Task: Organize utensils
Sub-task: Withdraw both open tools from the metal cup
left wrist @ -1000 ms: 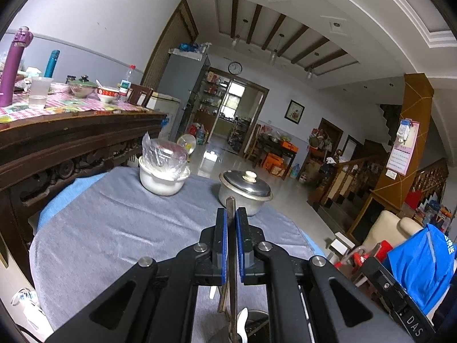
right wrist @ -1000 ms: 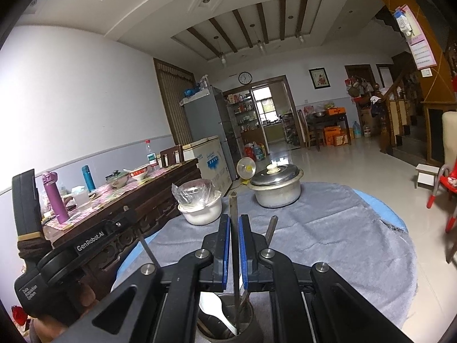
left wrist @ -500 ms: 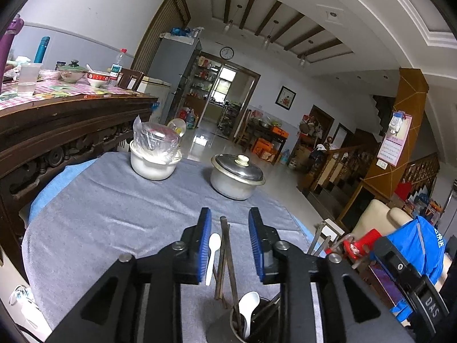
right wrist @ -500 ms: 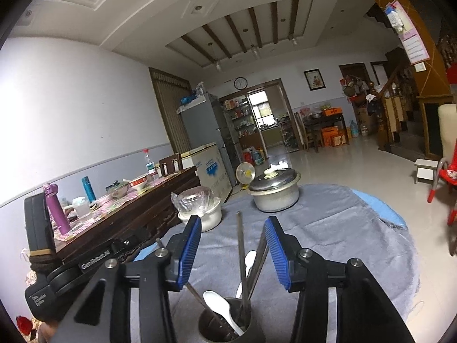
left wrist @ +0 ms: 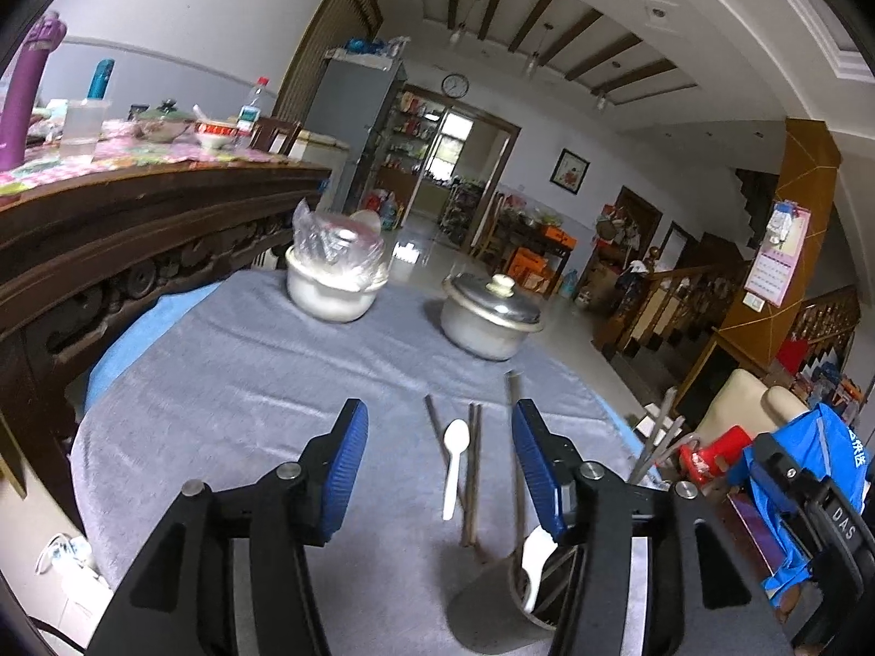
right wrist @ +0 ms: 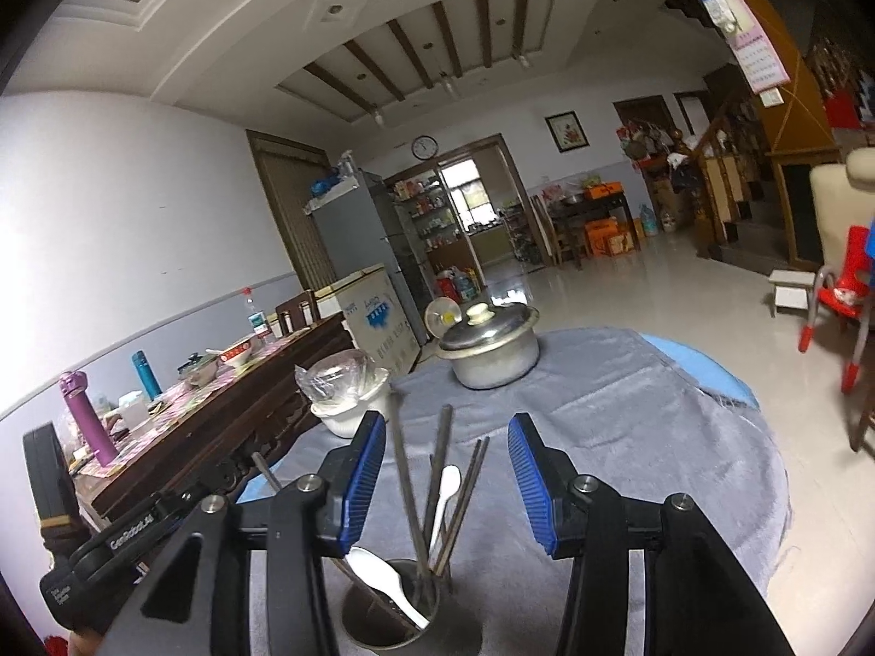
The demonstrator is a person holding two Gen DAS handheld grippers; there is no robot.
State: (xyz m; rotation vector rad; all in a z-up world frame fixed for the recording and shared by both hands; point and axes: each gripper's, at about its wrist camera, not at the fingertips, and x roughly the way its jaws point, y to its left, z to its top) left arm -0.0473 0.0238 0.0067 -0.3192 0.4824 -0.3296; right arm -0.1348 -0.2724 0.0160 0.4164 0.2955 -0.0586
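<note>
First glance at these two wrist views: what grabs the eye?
The utensil cup near the bottom of the right wrist view, bristling with chopsticks and white spoons, right below the open right gripper. Behind it on the grey cloth stand a lidded metal pot and a white bowl with plastic wrap.

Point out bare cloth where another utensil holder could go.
Free: the wide grey cloth left of the left gripper, before the white bowl. Crowded: around the metal cup and the loose spoon.
</note>
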